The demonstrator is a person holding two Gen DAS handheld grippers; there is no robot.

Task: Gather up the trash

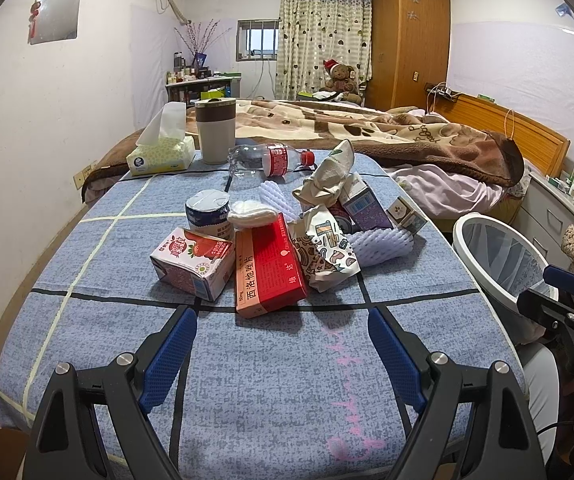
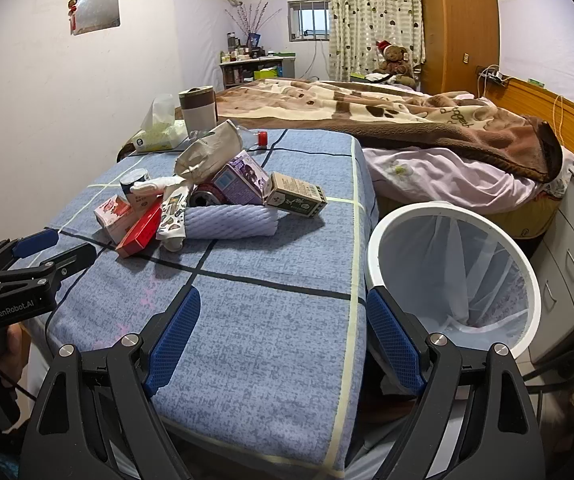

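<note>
**Nothing binned yet: litter heaped on the table, lined bin waiting alongside**

A pile of trash sits on the blue checked tablecloth point(image 1: 247, 380); nearest the left gripper point(image 1: 283, 316) lie a red medicine box point(image 1: 269, 270) and a strawberry milk carton point(image 1: 193, 262), with a small can point(image 1: 207, 210), crumpled paper wrappers point(image 1: 327, 184), a purple carton point(image 1: 365, 204), white foam netting point(image 1: 379, 246) and a plastic bottle point(image 1: 271, 160) on its side behind them; the left gripper's jaws stand wide apart, holding nothing, short of the red box; the right gripper point(image 2: 283, 308) is likewise spread and empty, hovering over the table's near corner; the white trash bin point(image 2: 371, 248), fitted with a clear liner, stands just beside the table's right edge, and no litter can be seen inside it; by that showing the collecting has yet to begin, and every piece remains to be carried across; a tissue box point(image 1: 161, 156) and a lidded cup point(image 1: 215, 130) at the far edge look like keepers rather than rubbish
</note>
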